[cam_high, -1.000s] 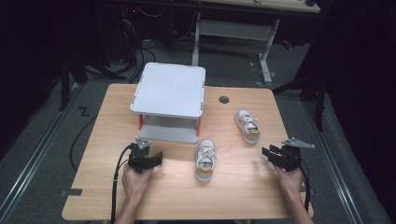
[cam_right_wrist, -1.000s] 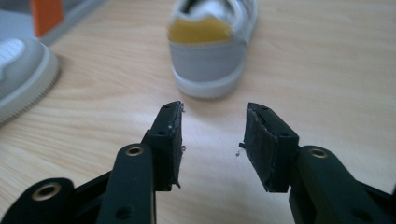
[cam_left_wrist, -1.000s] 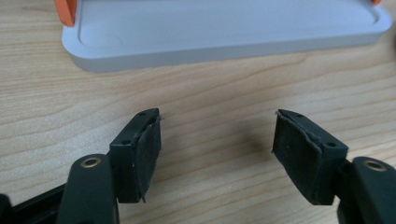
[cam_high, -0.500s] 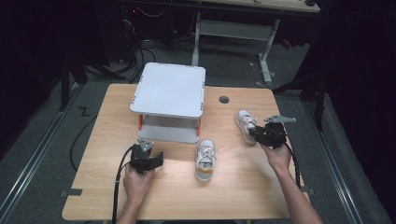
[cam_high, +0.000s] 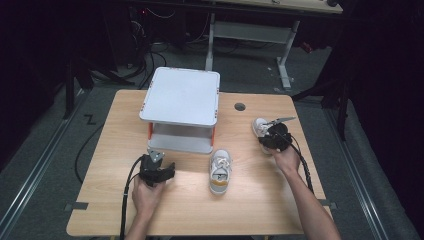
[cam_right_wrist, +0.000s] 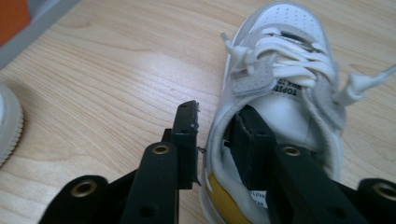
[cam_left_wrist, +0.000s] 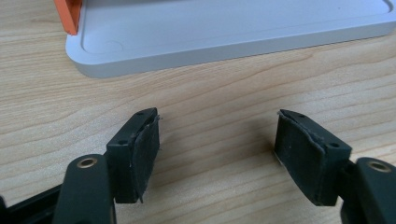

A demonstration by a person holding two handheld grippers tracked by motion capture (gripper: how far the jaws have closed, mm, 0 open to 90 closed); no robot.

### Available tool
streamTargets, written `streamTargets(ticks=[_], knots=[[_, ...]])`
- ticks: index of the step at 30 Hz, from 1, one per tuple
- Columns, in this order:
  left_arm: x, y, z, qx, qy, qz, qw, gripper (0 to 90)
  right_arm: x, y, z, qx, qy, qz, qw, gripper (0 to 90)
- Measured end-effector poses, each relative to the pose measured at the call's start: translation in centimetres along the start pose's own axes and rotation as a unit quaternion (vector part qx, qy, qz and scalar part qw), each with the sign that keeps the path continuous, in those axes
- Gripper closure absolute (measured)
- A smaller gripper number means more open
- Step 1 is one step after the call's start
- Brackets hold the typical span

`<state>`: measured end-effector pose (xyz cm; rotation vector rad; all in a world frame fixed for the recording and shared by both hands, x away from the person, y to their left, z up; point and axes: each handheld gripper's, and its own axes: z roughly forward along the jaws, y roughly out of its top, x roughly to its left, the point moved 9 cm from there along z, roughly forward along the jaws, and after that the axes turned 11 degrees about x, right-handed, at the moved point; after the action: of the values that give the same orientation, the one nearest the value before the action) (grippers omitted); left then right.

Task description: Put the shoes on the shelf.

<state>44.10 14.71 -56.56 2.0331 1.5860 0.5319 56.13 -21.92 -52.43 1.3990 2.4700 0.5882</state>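
Note:
A white and grey sneaker [cam_right_wrist: 285,56] with a yellow heel lies at the table's right side [cam_high: 259,126]. My right gripper [cam_right_wrist: 217,114] straddles the left wall of its collar, one jaw inside the shoe and one outside. The jaws have just been closing, and a thin gap still shows at the outer pad. In the high view this gripper [cam_high: 271,139] sits over the shoe's heel. A second matching sneaker [cam_high: 220,171] lies mid-table, toe pointing away. My left gripper [cam_high: 169,170] rests on the wood at front left, open and holding nothing [cam_left_wrist: 217,140].
A grey two-level rack [cam_high: 181,95] with orange posts stands at the table's back centre; its base tray [cam_left_wrist: 224,32] lies just ahead of the left jaws. A round cable hole [cam_high: 240,106] sits behind the right shoe. The wooden table [cam_high: 110,130] ends close behind both hands.
My right hand has swung from the table's right front edge inward and away to the right sneaker, and its jaws have narrowed around the collar wall. The left hand has stayed put.

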Motion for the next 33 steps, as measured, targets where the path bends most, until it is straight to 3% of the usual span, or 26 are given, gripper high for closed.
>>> streamTargets(ticks=[3, 7, 16, 25, 33], knots=[[0.0, 0.0, 0.0, 0.0, -0.001, 0.0, 1.0, 30.7, 0.0, 0.1, 0.2, 0.003, -0.004, -0.006, 1.0, 77.2], [0.0, 0.0, 0.0, 0.0, -0.001, 0.0, 1.0, 30.6, -0.3, 0.1, 0.2, -0.005, 0.01, 0.002, 0.9999, 82.0], [0.0, 0.0, 0.0, 0.0, -0.001, 0.0, 1.0, 30.4, -0.8, 0.1, -0.3, -0.023, 0.017, 0.004, 0.9996, 85.4], [0.0, 0.0, 0.0, -0.001, -0.001, -0.001, 1.0, 30.4, -0.4, 0.0, -2.0, -0.042, 0.017, -0.002, 0.999, 85.7], [-0.1, 0.0, 0.0, -0.001, -0.002, -0.001, 1.0, 30.3, 0.1, -1.2, -3.8, -0.051, 0.023, 0.004, 0.9984, 85.6]])
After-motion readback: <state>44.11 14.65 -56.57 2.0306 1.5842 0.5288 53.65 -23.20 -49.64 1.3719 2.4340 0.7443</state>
